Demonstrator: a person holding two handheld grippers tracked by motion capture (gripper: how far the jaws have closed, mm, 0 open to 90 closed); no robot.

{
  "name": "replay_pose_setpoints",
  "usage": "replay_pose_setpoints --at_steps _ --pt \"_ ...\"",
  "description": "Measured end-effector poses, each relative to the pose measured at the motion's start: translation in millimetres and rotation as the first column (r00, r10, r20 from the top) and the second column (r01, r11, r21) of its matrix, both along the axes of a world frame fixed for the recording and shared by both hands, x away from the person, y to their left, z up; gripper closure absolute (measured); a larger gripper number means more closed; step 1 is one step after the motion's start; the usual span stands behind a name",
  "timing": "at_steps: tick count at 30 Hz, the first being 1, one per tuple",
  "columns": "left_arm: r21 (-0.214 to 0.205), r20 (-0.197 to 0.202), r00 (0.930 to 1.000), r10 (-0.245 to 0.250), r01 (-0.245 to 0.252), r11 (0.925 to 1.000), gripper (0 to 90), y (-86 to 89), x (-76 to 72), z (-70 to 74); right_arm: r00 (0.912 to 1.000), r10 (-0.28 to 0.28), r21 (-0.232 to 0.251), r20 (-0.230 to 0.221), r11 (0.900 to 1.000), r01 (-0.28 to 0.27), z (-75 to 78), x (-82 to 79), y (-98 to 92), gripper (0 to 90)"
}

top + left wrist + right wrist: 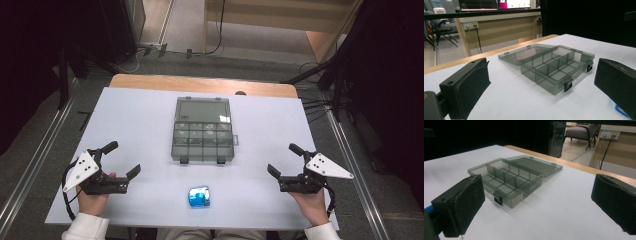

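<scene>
Open compartment box (203,131) midway between left claw (122,159) and right claw (283,159), both agape, empty.

I am in a lab or office room set up for recording, because my white table (135,120) stands between black stands (345,65) and dark curtains (30,60) on the left and right, with cables (220,30) lying on the grey floor at the far side. Past the far edge of the table I see a long wooden desk (499,27) with wall plugs (470,25) and lit computer screens (496,3) on top. There is also a black office chair (439,26) to the far left and a grey soft seat (579,132) on a wood floor.
</scene>
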State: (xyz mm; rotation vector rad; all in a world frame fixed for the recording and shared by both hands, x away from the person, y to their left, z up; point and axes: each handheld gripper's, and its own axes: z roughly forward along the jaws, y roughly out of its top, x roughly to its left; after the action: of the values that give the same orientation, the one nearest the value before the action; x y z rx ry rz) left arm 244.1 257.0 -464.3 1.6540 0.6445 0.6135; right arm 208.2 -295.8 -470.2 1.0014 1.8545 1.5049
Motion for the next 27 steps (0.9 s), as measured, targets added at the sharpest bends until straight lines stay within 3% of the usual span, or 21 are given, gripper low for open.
replay_pose_setpoints --at_steps 5,9,12,17,27 --pt "-0.005 -0.014 0.9999 -0.006 0.006 1.0 0.0 0.3 1.4 -0.3 1.0 -0.001 -0.013 -0.004 0.9999 0.001 -0.3 -0.4 0.4 0.0" --pt "-0.008 -0.016 0.9998 -0.015 0.015 0.9999 0.0 0.6 1.7 -0.7 0.9994 0.008 -0.025 -0.033 0.9996 -0.009 -2.8 0.6 3.3 0.0" --pt "-0.007 -0.019 0.9996 -0.02 0.02 0.9998 0.0 0.3 1.6 -0.8 0.9988 0.022 -0.065 -0.043 0.9976 -0.025 -4.5 0.6 9.9 0.0" --pt "-0.009 -0.019 0.9995 -0.026 0.026 0.9996 0.0 -0.2 1.2 -0.8 0.9973 0.039 -0.088 -0.063 0.9951 -0.044 -6.7 1.5 14.7 0.0" --pt "-0.015 -0.015 0.9994 -0.031 0.03 0.9994 0.0 0.1 0.8 -0.5 0.9867 0.097 -0.138 -0.13 0.9838 -0.115 -12.5 3.4 30.8 0.0"
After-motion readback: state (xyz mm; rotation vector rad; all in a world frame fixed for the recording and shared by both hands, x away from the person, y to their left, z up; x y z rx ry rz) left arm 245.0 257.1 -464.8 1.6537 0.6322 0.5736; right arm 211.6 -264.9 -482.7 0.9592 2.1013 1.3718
